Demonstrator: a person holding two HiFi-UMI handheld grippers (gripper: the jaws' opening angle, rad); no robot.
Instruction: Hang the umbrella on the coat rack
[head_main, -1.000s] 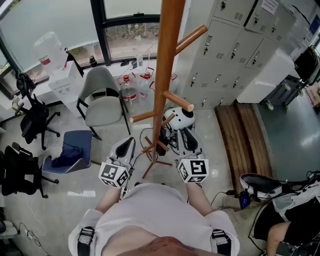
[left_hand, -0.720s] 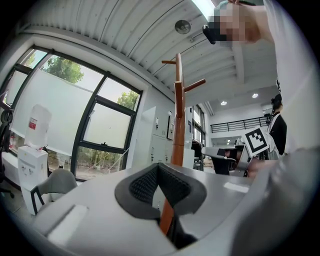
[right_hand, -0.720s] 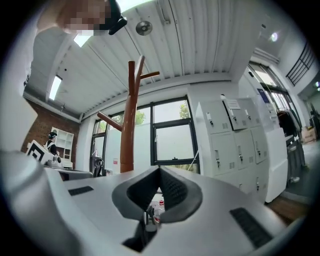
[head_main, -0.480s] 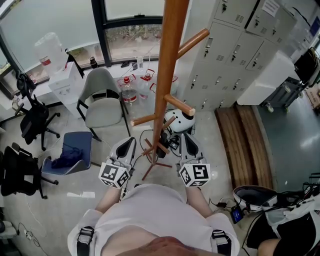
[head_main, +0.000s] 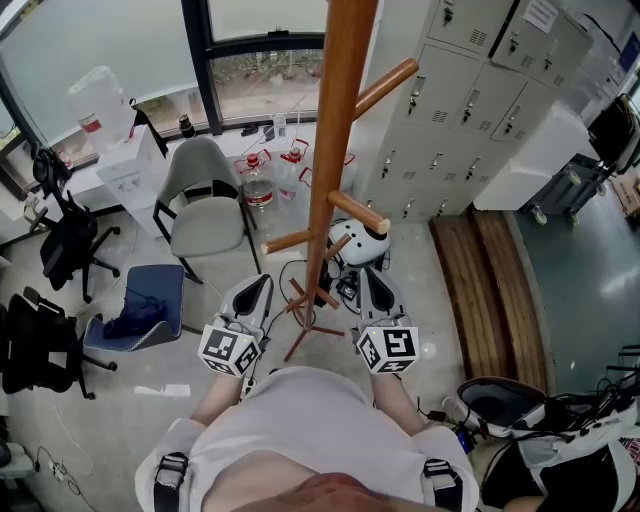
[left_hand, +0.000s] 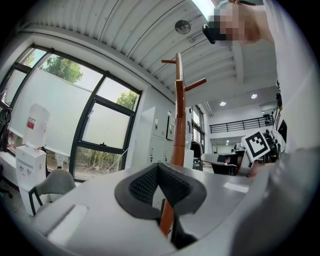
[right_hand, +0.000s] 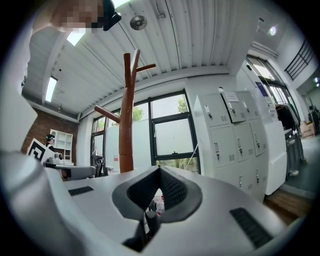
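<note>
The person stands facing the coat rack (head_main: 335, 130) with one gripper in each hand. Both grippers point level, toward the rack. The tall brown pole goes up ahead of them, between the two.

The left gripper (left_hand: 158, 166) has its jaws together. The tips touch and nothing is between them. Through the gap under the tips, its view shows the pole and a dark shape just to the right of the pole.

The right gripper (right_hand: 160, 169) has its jaws together too. Nothing is between its tips. A small dark bit shows lower down in the gap.

The umbrella (head_main: 327, 277) looks like the dark thing low down, just beside the pole. It is ahead of both grippers and between them. It seems to hang from a short low peg, but that spot is crowded, so I cannot be sure. It is apart from both grippers.

A grey chair (head_main: 205, 200) stands ahead of the left gripper and off to its left. Grey lockers (head_main: 470, 90) stand ahead of the right gripper and off to its right
</note>
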